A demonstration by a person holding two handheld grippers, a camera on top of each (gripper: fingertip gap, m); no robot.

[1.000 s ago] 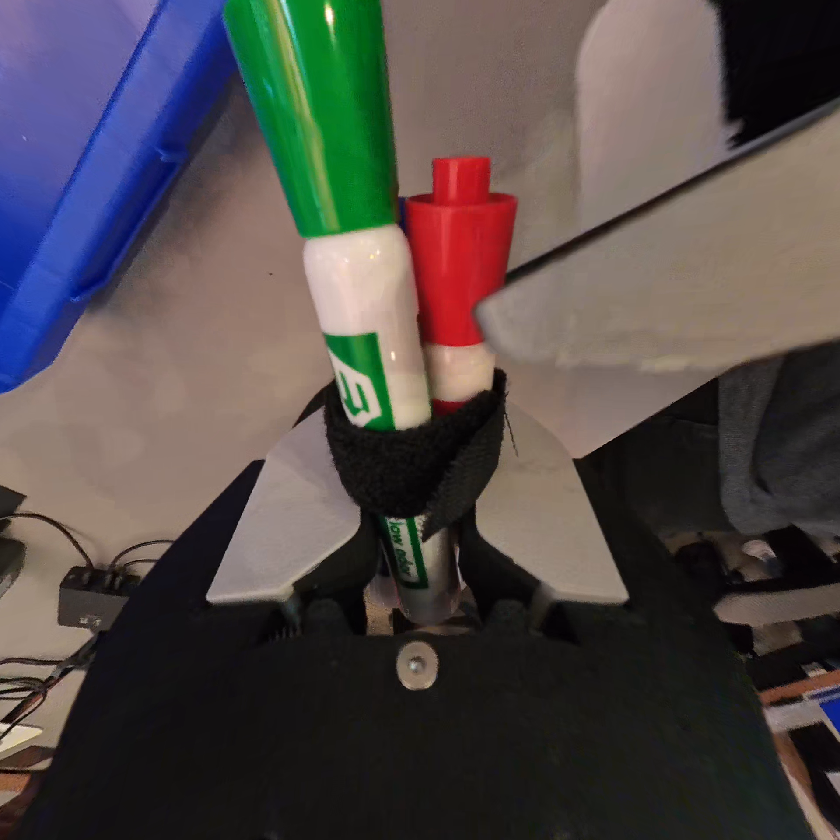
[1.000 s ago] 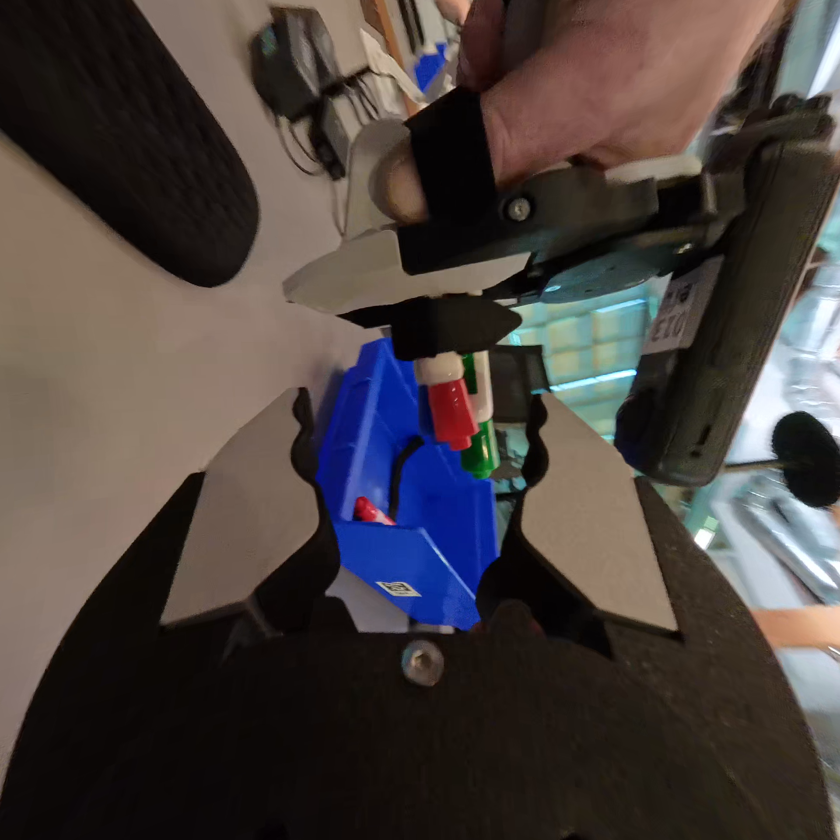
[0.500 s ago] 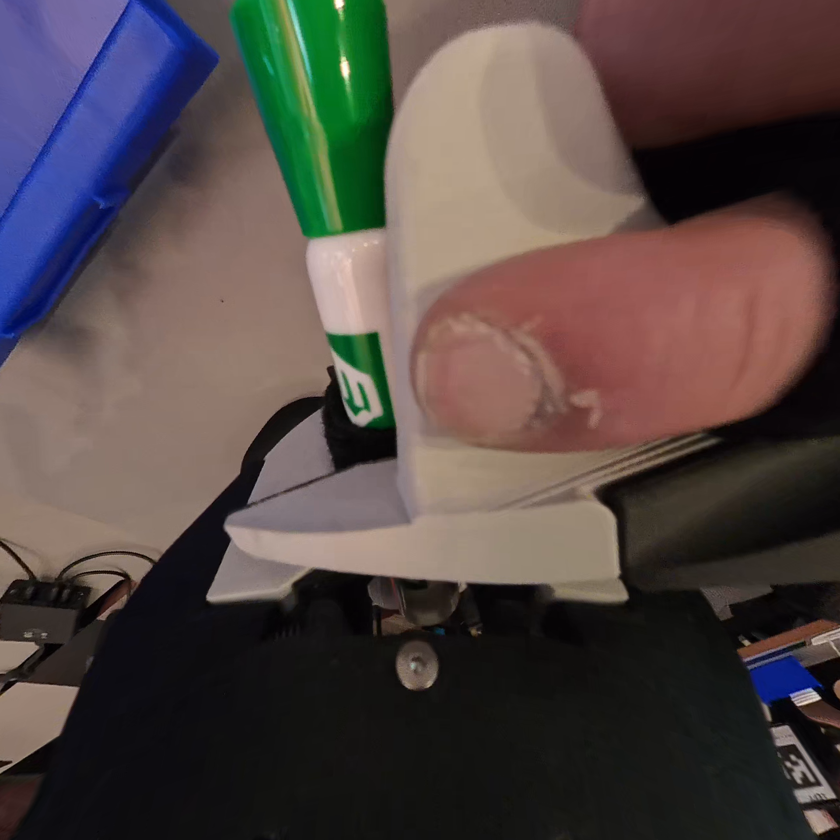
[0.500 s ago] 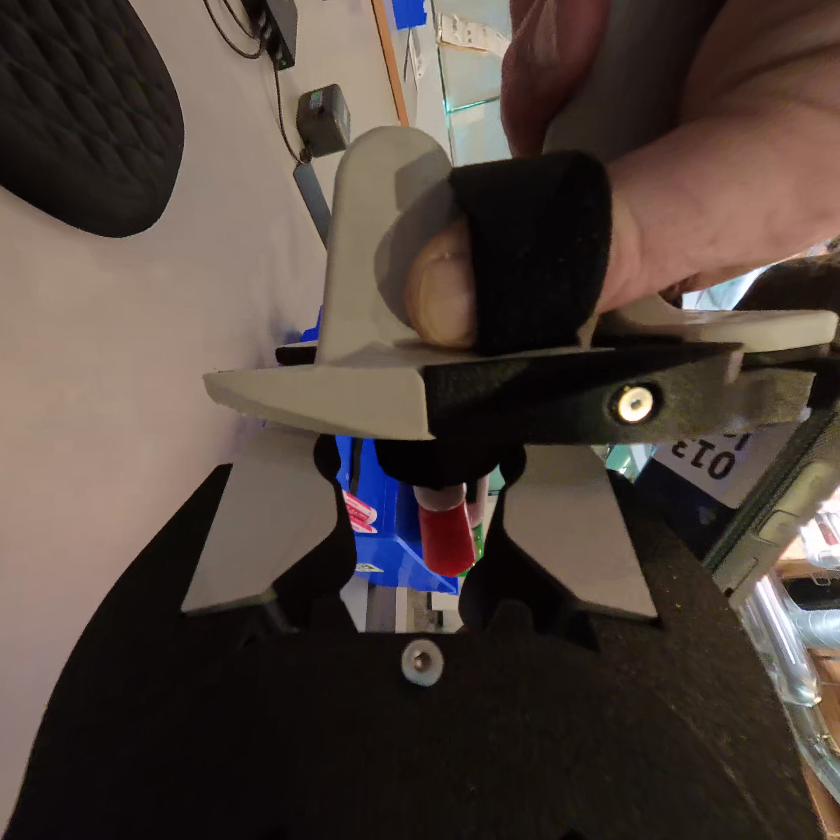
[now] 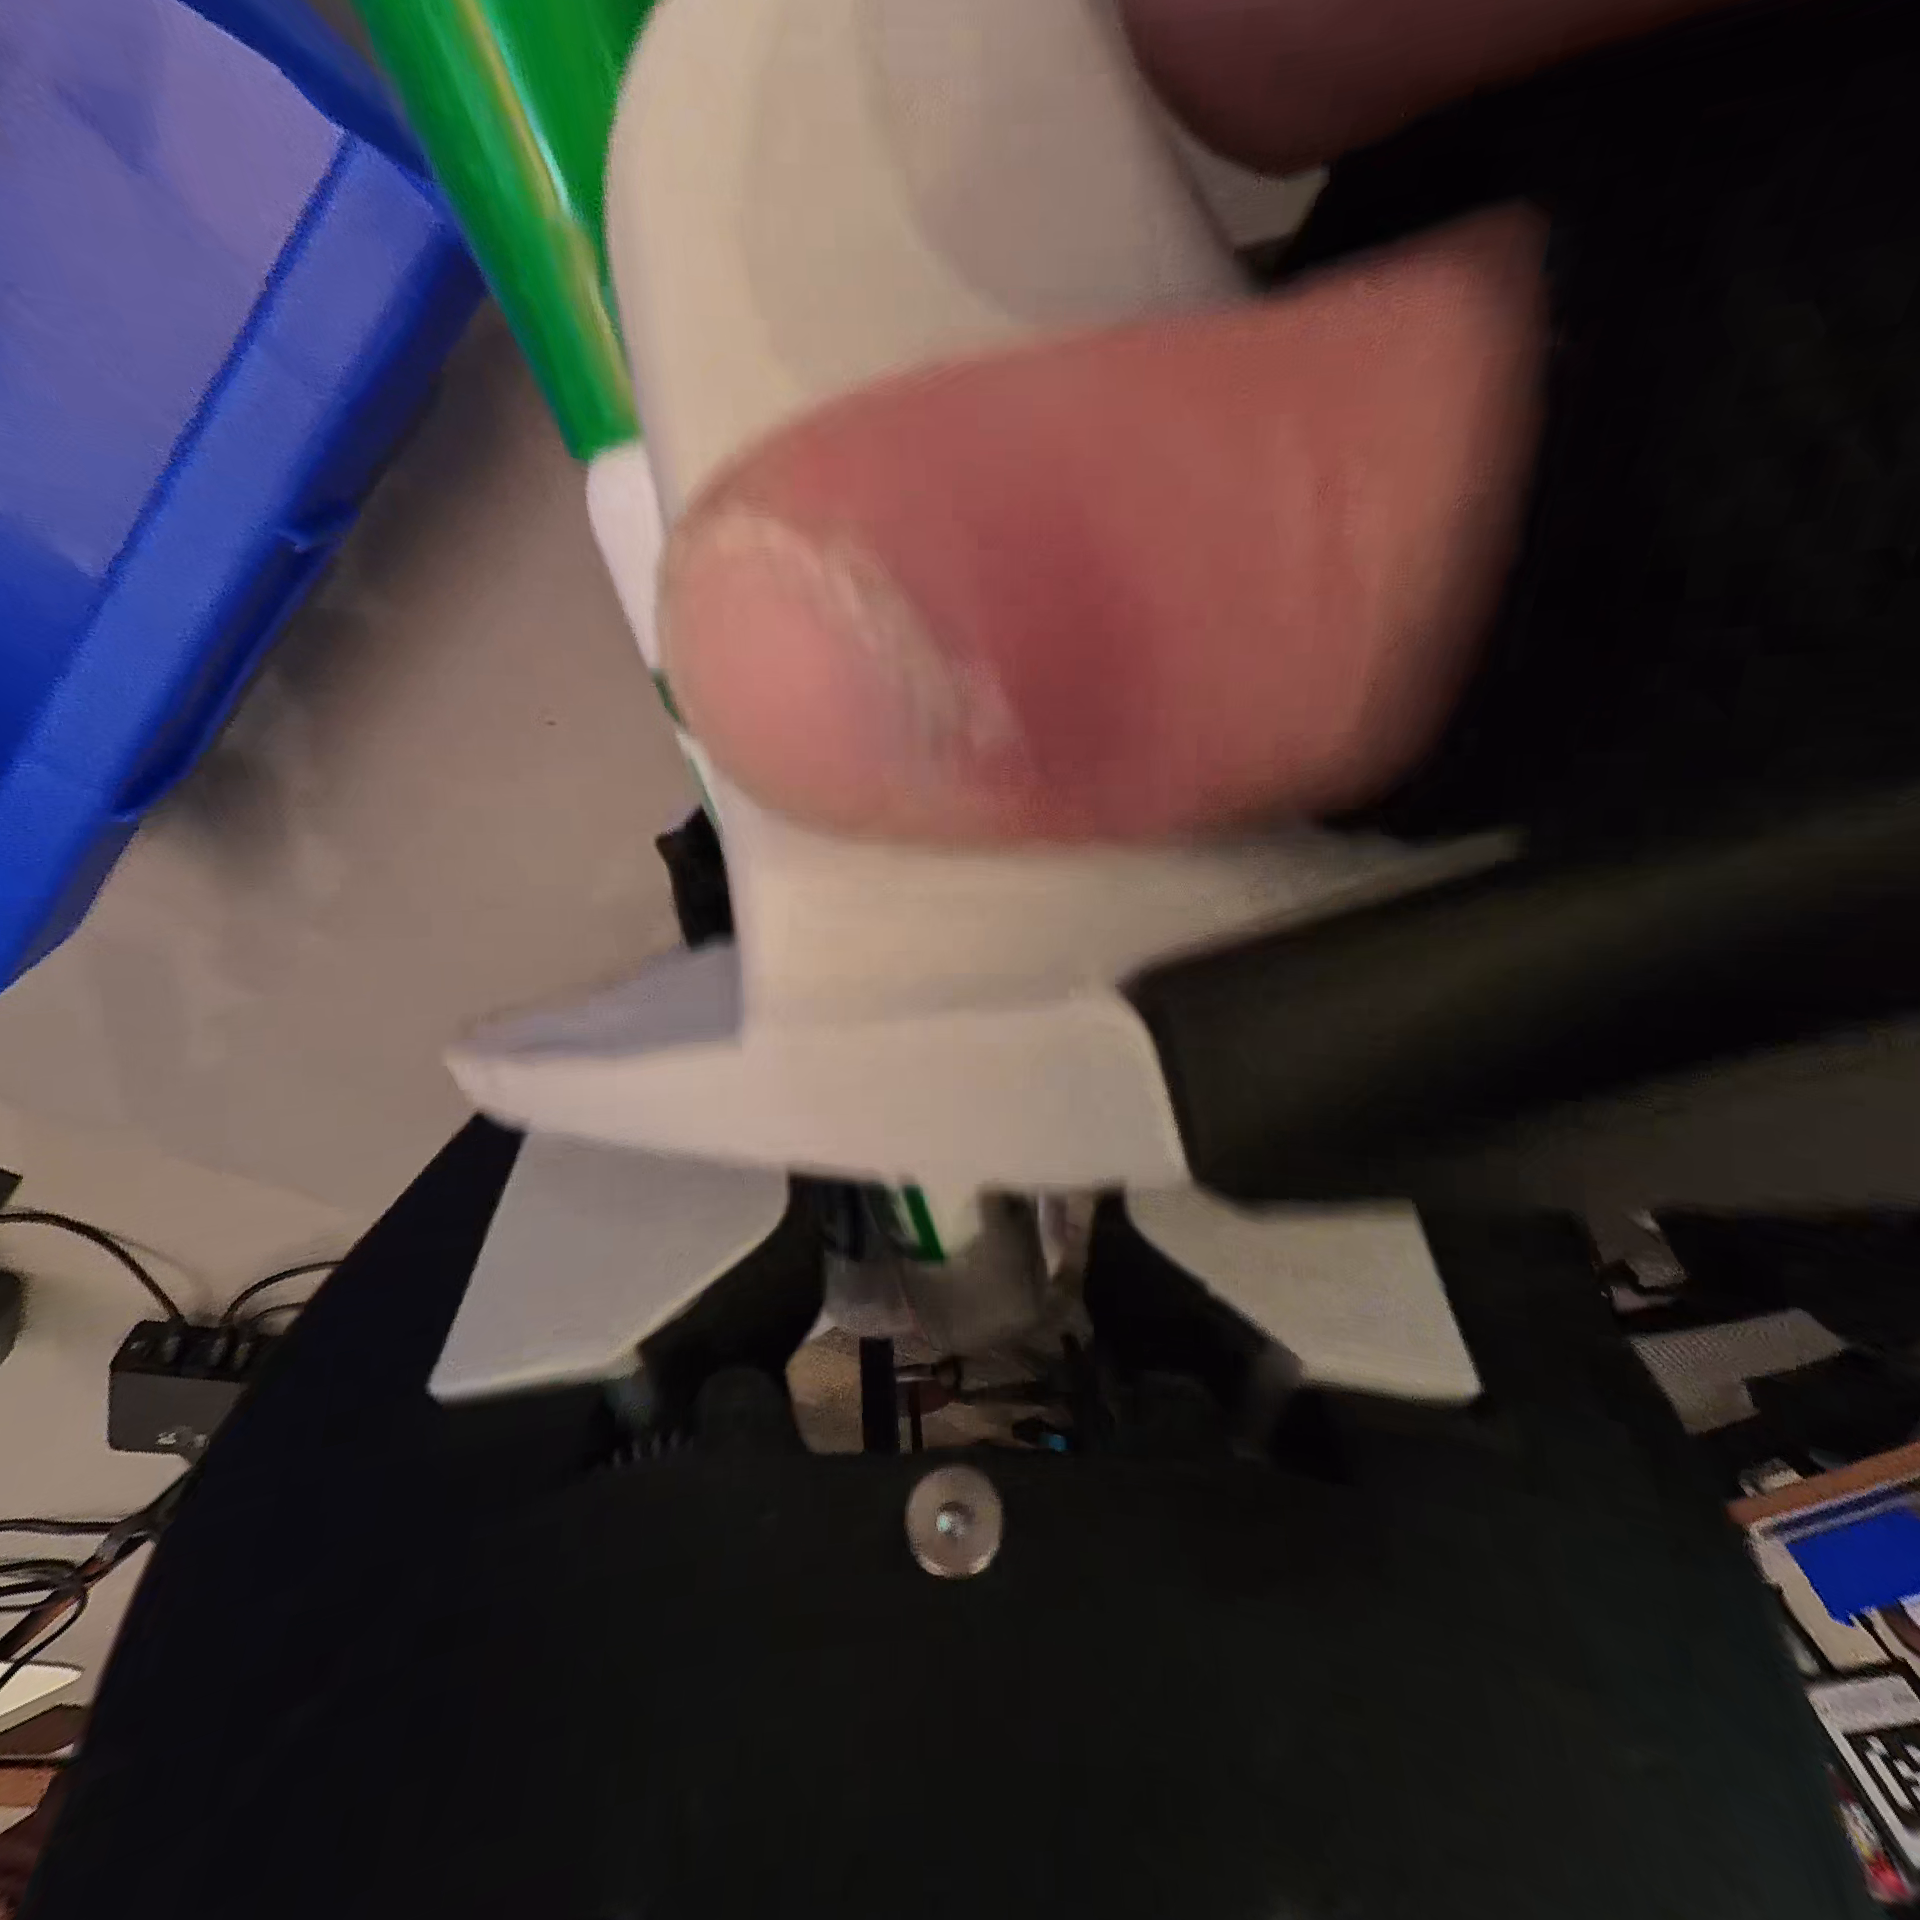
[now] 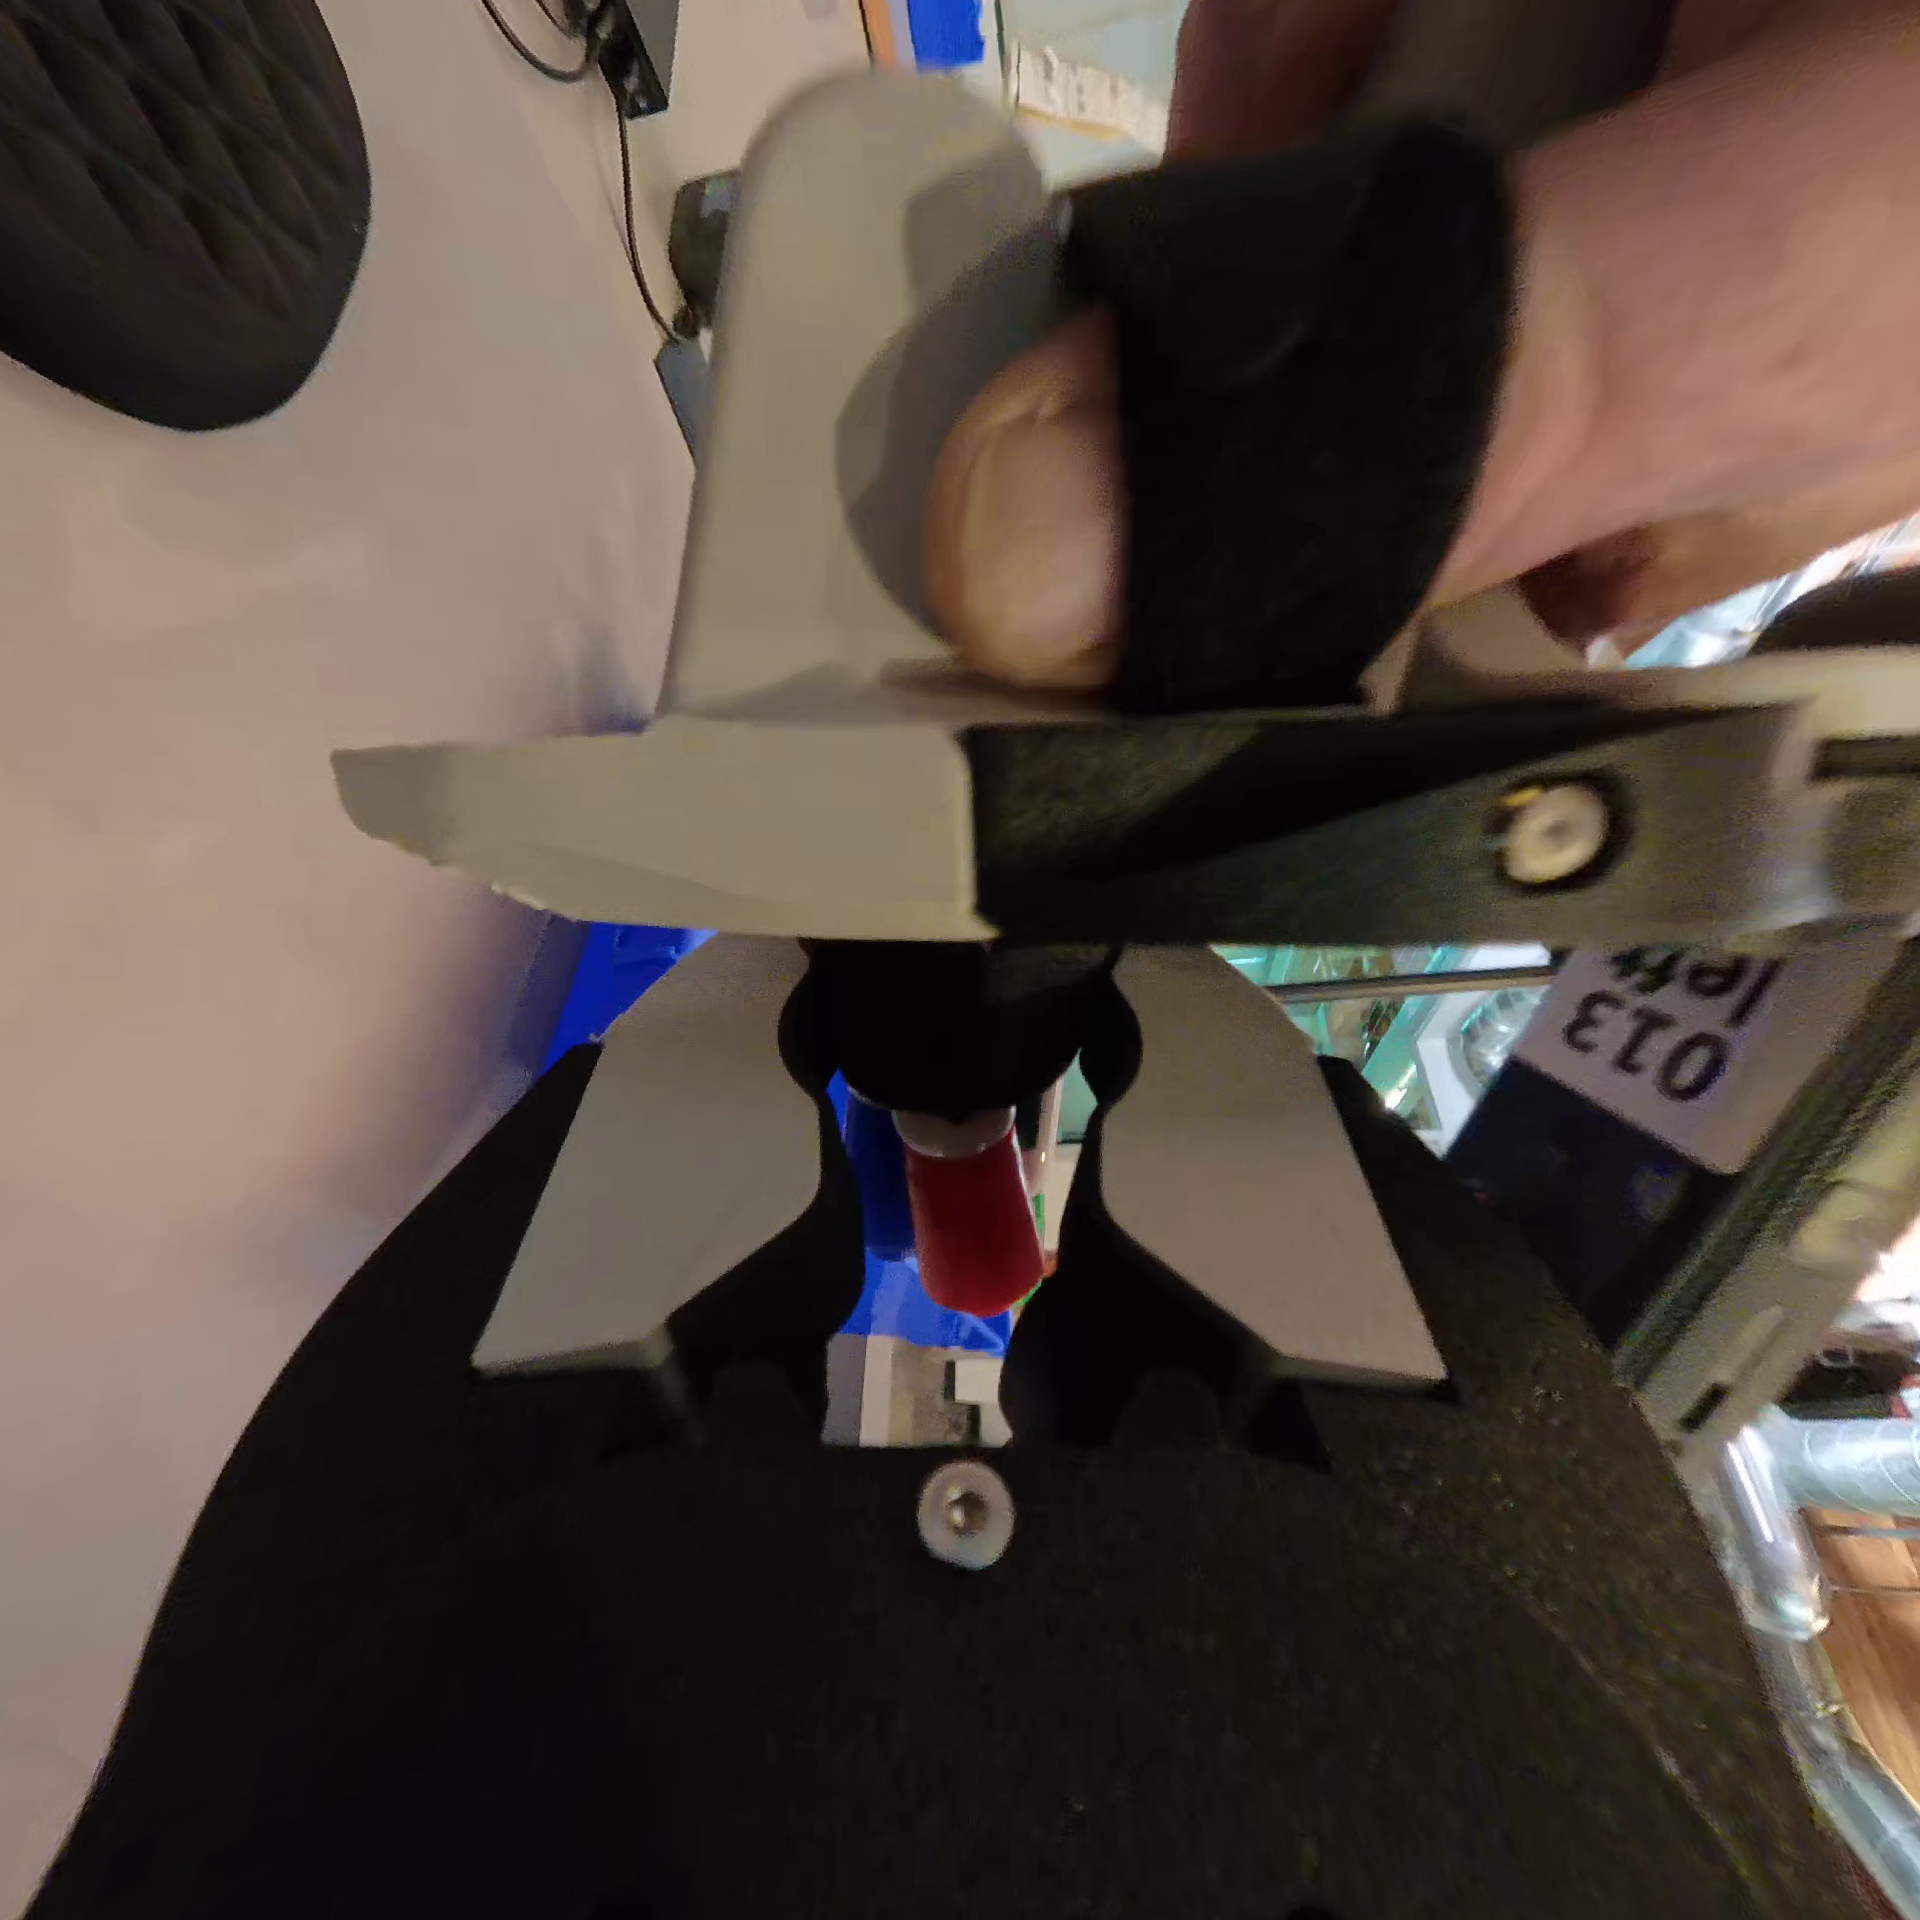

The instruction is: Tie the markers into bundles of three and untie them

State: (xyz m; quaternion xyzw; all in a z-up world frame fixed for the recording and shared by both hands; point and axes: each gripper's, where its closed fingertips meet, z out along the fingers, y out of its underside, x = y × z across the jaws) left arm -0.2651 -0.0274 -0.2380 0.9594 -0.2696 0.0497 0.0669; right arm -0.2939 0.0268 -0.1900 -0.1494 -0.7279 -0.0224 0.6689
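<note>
Both grippers meet on my marker bundle point(image 6: 971, 1205) — left gripper point(image 5: 940, 1236) clamped on it, right gripper point(image 6: 961, 1049) closed round its black strap point(image 6: 956, 1049).

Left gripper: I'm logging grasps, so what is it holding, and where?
The left gripper holds the marker bundle by its butt end, jaws closed just below the black strap.

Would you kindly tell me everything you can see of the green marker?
The green marker has a glossy green plastic cap above a white barrel with a green label. It leans up and to the left, its lower end clamped in the left gripper. The right gripper crosses in front, hiding its middle. A black strap shows beside it.
</note>
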